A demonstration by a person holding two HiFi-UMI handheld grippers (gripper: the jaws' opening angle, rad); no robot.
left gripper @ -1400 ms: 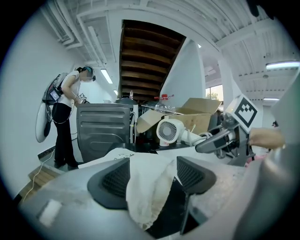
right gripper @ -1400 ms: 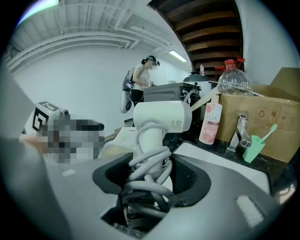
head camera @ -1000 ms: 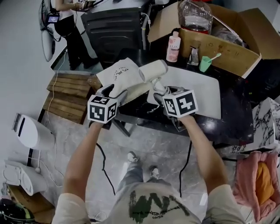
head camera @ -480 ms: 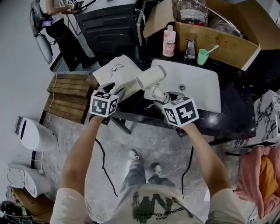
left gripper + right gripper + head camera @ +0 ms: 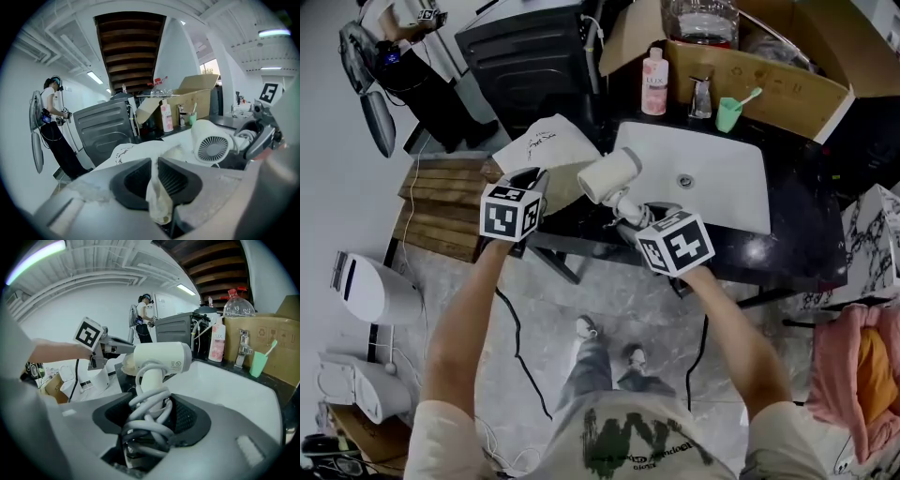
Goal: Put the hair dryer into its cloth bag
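Head view with both gripper views. The left gripper has just been closing, and its jaws now pinch a fold of the bag, which bunches up between the pads in the left gripper view. The rest of the bag lies limp on the left end of the counter, beyond that gripper. The right gripper holds the dryer, its jaws set wide and pressed on the cord-wrapped handle. The dryer is off the counter, between the two grippers and just left of the sink. Its grilled rear end faces the left gripper and its barrel lies roughly level. It is near the bag, not in it.

Likely faults from here:
- The left jaws may have taken both layers of cloth, or too thin a fold. The mouth would then not open, or the edge would slip free when the dryer pushes in.
- Loose cord loops at the handle could catch on the bag's rim and stall the entry.
- The grip bears on cord rather than bare handle, so the dryer might twist or slide in the jaws.
- No bag mouth can be made out in any view.

Count:
- grippers: two
- dryer: one
- bag: one
- sink: one
- pink bottle: one
- green cup with a toothbrush: one
- cardboard box: one
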